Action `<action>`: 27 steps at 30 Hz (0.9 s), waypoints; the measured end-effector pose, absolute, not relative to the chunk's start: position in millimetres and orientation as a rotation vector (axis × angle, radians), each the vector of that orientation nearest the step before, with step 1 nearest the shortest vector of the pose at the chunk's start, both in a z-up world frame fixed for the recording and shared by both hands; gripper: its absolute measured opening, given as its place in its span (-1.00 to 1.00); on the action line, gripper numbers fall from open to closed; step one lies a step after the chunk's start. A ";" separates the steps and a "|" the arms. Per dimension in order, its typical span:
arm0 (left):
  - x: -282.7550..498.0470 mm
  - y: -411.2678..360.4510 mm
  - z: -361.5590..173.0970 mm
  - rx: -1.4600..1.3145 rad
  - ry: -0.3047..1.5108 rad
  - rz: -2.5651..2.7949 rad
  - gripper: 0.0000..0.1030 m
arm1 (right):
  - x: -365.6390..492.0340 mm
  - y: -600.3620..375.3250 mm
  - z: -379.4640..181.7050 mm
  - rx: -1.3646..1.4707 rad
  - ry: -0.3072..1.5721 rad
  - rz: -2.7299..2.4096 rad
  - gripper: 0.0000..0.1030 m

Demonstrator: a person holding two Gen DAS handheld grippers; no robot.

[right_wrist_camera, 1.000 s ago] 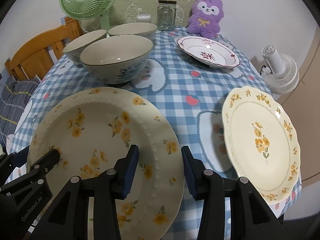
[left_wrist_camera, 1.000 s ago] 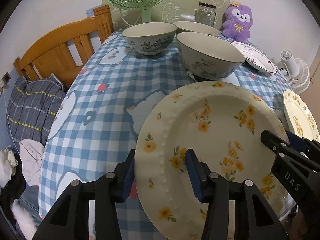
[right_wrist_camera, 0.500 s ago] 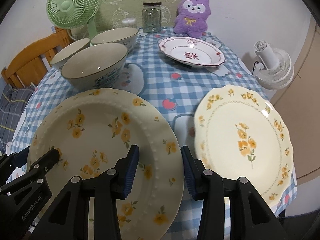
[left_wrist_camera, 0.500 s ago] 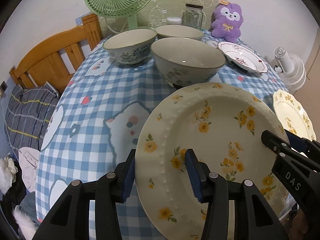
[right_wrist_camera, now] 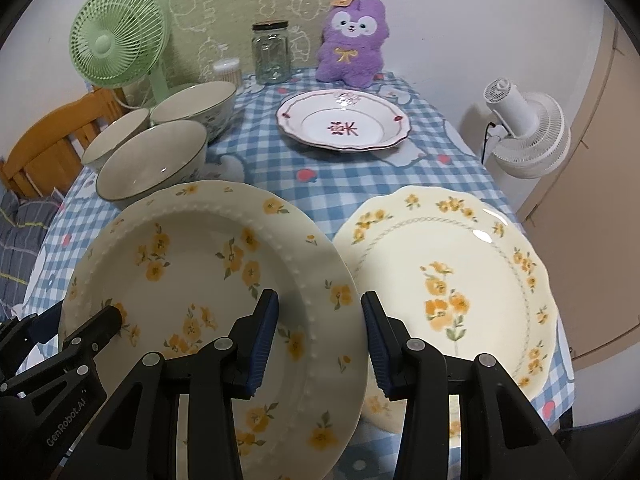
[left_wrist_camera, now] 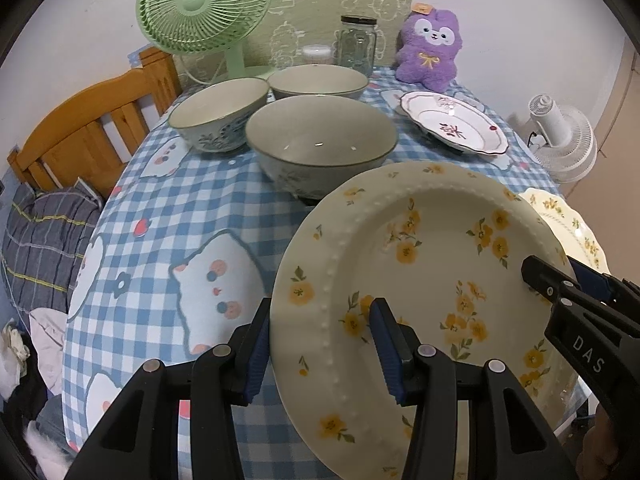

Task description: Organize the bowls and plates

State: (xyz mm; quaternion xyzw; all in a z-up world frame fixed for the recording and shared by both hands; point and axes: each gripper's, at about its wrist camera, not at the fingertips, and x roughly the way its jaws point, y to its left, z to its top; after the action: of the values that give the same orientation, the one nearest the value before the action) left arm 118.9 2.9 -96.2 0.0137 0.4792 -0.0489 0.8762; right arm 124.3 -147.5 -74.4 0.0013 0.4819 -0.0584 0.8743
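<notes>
Two tools clamped on one flowered plate (left_wrist_camera: pixel 420 248), lifted over the desk (left_wrist_camera: pixel 168 216).
Left tool (left_wrist_camera: pixel 320 344) gripping its left rim, right tool (right_wrist_camera: pixel 320 336) its right rim; tilted above a second yellow-flowered plate (right_wrist_camera: pixel 460 272) lying flat. Beyond: three bowls (left_wrist_camera: pixel 320 144), red-trimmed plate (right_wrist_camera: pixel 344 124), jar (right_wrist_camera: pixel 272 54), green fan (left_wrist_camera: pixel 200 4).

plate (left_wrist_camera: pixel 420 248): glossy glazed ceramic | tablecloth (left_wrist_camera: pixel 192 208): matt checked cloth | jar (left_wrist_camera: pixel 357 46): clear glass | headboard (left_wrist_camera: pixel 88 128): varnished wood
</notes>
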 end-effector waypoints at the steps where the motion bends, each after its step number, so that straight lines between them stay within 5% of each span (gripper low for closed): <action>1: 119.8 0.6 -95.9 0.027 1.002 -0.105 -0.07 | 124.3 -151.0 -73.3 0.006 1.004 -0.125 -0.11; 27: 140.0 -86.0 -86.4 0.074 0.981 -0.159 -0.07 | 131.4 -239.3 -69.5 0.083 1.003 -0.184 -0.11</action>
State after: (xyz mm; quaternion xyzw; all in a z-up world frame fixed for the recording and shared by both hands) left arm 140.0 -86.0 -86.4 0.0356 0.4704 -0.0763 0.8784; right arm 131.4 -239.3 -69.5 0.0396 0.4801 -0.0883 0.8719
